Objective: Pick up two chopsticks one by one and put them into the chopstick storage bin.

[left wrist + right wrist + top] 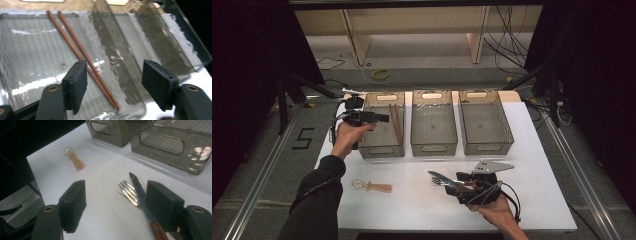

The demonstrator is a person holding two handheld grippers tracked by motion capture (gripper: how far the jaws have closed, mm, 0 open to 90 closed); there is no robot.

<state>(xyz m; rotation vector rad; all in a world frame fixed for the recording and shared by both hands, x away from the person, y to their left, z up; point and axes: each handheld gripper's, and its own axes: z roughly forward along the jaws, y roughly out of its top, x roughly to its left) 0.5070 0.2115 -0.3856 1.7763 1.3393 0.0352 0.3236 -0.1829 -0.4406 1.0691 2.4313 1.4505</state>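
Observation:
Two red-brown chopsticks (82,53) lie side by side on the floor of the left clear bin (30,50). My left gripper (115,64) hangs open just above them, nothing between its jaws; in the high view the left gripper (384,118) sits over the left bin (382,150), beside the chopsticks (397,124). My right gripper (116,186) stands open low over the table. A fork (128,191) and a wood-handled knife (140,192) lie between its jaws, close to the right one, untouched. In the high view the right gripper (460,180) points left at the cutlery (441,179).
A clear spoon with a tan handle (372,187) lies on the white table in front of the left bin; the spoon (73,160) also lies beyond the right gripper. The middle bin (434,147) and the right bin (486,147) stand beside the left one.

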